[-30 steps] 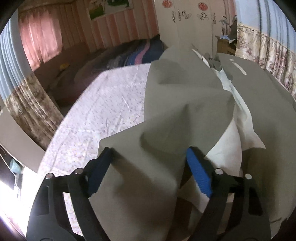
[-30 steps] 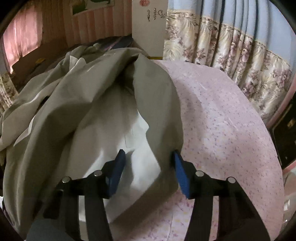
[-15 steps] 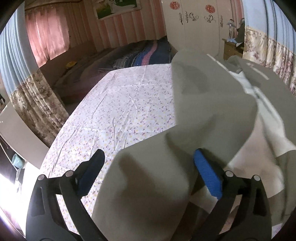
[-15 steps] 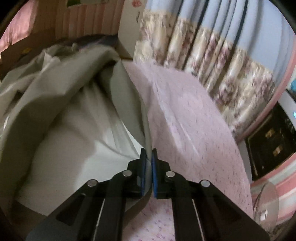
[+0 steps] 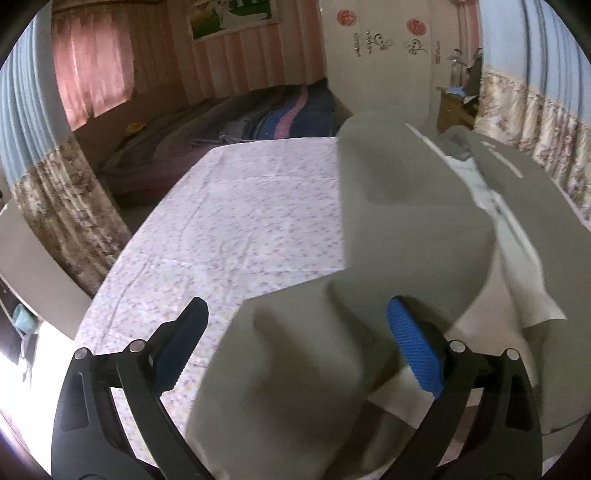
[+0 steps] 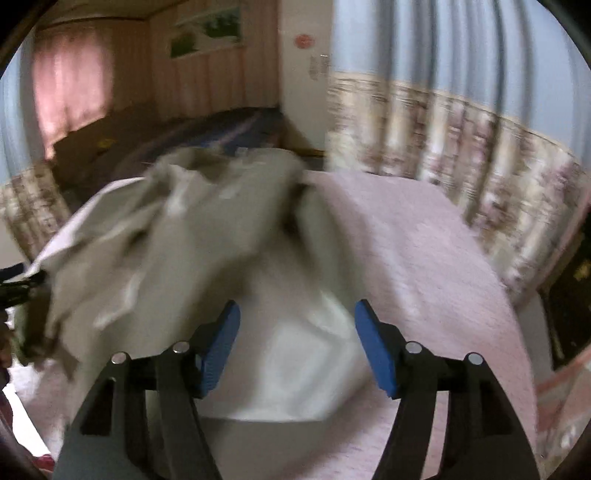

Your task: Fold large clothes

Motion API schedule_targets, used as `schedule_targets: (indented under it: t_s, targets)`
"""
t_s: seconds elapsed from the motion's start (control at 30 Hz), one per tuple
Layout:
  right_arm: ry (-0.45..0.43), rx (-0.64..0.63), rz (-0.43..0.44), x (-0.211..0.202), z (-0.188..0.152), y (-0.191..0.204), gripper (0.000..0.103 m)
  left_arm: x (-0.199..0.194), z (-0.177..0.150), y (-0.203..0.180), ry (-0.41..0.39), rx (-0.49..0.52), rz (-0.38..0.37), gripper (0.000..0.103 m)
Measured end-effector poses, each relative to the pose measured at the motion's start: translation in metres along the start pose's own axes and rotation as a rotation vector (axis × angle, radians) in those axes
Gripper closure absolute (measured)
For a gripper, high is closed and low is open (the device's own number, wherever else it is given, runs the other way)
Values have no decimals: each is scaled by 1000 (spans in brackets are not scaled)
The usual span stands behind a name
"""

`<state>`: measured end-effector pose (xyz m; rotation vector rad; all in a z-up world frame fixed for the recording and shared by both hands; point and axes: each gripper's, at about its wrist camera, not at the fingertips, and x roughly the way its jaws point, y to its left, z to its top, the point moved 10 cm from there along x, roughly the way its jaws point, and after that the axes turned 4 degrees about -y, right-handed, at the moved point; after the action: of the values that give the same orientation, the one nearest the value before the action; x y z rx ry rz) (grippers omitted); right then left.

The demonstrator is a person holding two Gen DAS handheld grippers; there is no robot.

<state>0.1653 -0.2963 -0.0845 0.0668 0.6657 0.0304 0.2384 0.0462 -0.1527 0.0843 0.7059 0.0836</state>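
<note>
Through my left wrist camera, my left gripper is spread wide, pinching nothing; the grey-green garment lies on the floral bedsheet, stretching ahead and to the right, with a fold running between the jaws untouched. Through my blurred right wrist camera, my right gripper has just been opening; the garment's white lining sits below the parted jaws, unclamped.

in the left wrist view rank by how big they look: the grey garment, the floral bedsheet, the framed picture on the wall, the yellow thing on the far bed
1. grey garment, though it is nearest the camera
2. floral bedsheet
3. framed picture, partly cut off
4. yellow thing
</note>
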Motion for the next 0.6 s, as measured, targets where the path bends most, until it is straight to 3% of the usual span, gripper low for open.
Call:
schedule_targets:
  t_s: [0.1, 0.23, 0.3, 0.37, 0.4, 0.5, 0.6]
  targets:
    - [4, 1, 88, 10, 2, 30, 38, -5, -5, -12, -8, 43, -9, 6]
    - [82, 31, 185, 33, -10, 56, 39, 0, -22, -21, 25, 93, -2, 9]
    - [108, 42, 218, 38, -17, 65, 54, 5, -29, -21, 52, 91, -13, 16]
    - [126, 34, 220, 45, -21, 71, 96, 7, -31, -19, 63, 86, -14, 16]
    - [119, 33, 219, 45, -20, 70, 99, 6, -30, -17, 61, 82, -12, 16]
    - [49, -29, 137, 34, -12, 62, 102, 5, -23, -11, 44, 66, -12, 16]
    - [-36, -137, -91, 20, 10, 28, 102, 6, -18, -8, 33, 70, -10, 12]
